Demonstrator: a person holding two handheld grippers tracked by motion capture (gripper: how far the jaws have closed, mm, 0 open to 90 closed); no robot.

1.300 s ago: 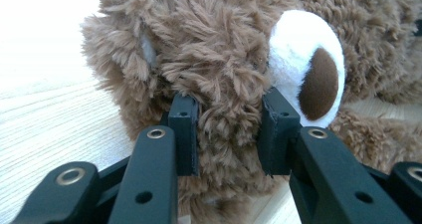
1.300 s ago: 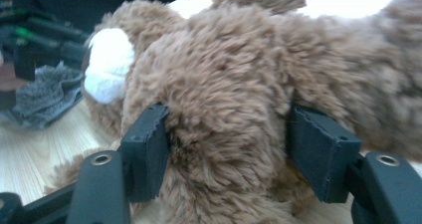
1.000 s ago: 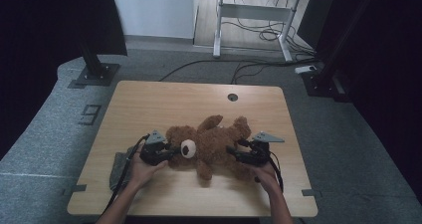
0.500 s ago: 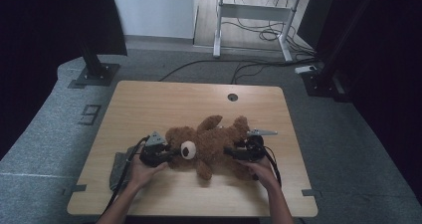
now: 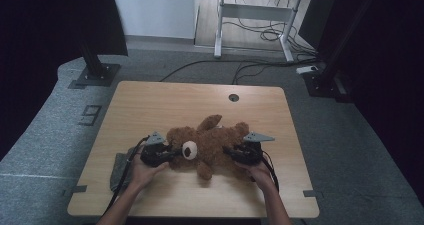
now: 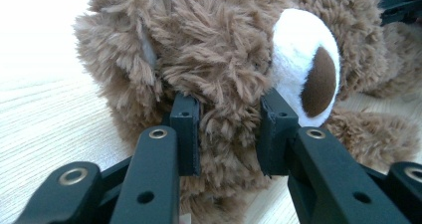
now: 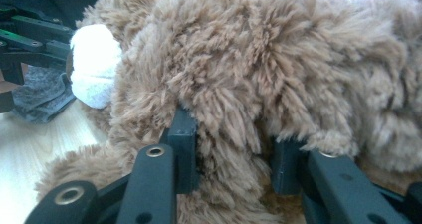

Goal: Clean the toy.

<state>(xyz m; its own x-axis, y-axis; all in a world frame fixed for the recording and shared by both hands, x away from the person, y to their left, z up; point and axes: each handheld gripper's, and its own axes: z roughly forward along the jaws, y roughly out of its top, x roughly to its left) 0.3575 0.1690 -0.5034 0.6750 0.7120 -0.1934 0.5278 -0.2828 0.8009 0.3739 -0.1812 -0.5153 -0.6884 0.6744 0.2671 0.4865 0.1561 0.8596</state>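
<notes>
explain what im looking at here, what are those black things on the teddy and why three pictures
A person sits at a wooden table holding a tool in each hand: a hand-held gripper with two black jaws. The high view looks down from above. The other two pictures come from cameras riding on each gripper, looking along its jaws. A brown teddy bear lies on the table. The left hand-held gripper pinches fur on its head, beside the white snout. The right hand-held gripper has just closed on its body fur. A grey cloth lies by the left hand.
</notes>
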